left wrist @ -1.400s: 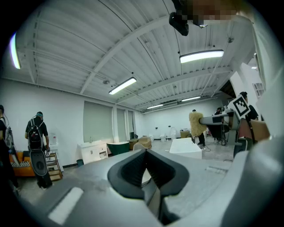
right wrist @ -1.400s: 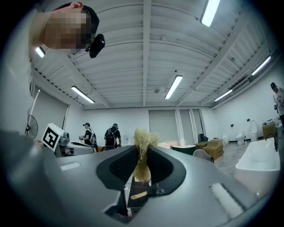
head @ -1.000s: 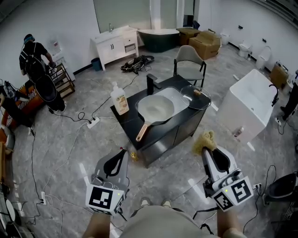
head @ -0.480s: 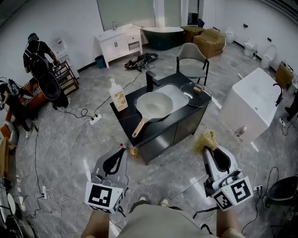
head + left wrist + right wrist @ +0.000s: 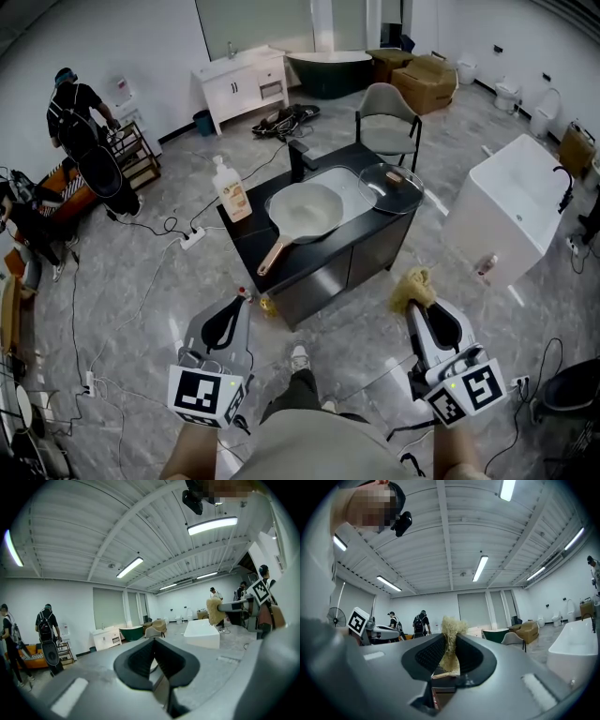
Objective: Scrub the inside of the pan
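The right claw (image 5: 450, 641) is pinching a pale fibrous scrubber (image 5: 451, 629), whose tuft stands out past the jaw tips. The left claw (image 5: 155, 643) is pressed together with nothing between its jaws. In the head view we see both claws held low in front of the body and pointing forward, well apart from the worktop (image 5: 251, 246) ahead. The pan (image 5: 305, 208) sits at the sink in the middle of that worktop, with its pale inside facing up. Its handle (image 5: 272, 255) points towards us and to the left. A glass lid (image 5: 389, 187) lies just beside the pan on the right, and a soap bottle (image 5: 231, 190) stands near the worktop's left corner. We judge the step in hand to be the approach: the scrubber is already gripped, but scrubbing has not begun. The next move calls for closing the gap to the worktop and lowering the right claw until the scrubber meets the inside of the pan. The left claw would first have to spread before it could steady the handle. Cables run across the floor between us and the worktop, so footing calls for care.
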Demonstrator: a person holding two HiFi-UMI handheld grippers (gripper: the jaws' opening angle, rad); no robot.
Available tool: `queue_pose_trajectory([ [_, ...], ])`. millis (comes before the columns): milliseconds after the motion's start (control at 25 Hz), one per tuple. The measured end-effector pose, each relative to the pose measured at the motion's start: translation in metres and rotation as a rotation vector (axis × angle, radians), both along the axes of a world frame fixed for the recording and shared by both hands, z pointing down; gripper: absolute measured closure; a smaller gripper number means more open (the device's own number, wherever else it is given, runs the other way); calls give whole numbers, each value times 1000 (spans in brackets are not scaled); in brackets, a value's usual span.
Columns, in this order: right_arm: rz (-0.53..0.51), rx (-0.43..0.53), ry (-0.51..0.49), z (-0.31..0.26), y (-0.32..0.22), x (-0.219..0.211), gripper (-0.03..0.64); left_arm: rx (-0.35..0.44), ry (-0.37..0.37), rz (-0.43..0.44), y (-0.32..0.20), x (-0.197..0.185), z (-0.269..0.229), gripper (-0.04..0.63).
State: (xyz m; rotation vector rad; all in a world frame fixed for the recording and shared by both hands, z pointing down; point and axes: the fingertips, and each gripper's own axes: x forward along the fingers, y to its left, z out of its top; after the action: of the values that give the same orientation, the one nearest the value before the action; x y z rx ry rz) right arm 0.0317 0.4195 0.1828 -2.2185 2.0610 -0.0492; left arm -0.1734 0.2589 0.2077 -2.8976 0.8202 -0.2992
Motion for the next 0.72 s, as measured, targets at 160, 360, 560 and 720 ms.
queue_pose_trajectory([
  [160, -12, -4, -3, 5, -11, 4, 543, -6, -4, 7, -6, 8, 7, 594],
  [360, -28, -25, -4, 13, -29, 13, 543, -21, -9, 16, -18, 20, 17, 594],
  [560, -16, -63, 57, 23, -57, 28, 541, -45, -12, 17, -42, 33, 29, 594],
  [720, -11, -94, 76, 34, -85, 41, 541, -69, -33, 20, -67, 45, 45, 594],
])
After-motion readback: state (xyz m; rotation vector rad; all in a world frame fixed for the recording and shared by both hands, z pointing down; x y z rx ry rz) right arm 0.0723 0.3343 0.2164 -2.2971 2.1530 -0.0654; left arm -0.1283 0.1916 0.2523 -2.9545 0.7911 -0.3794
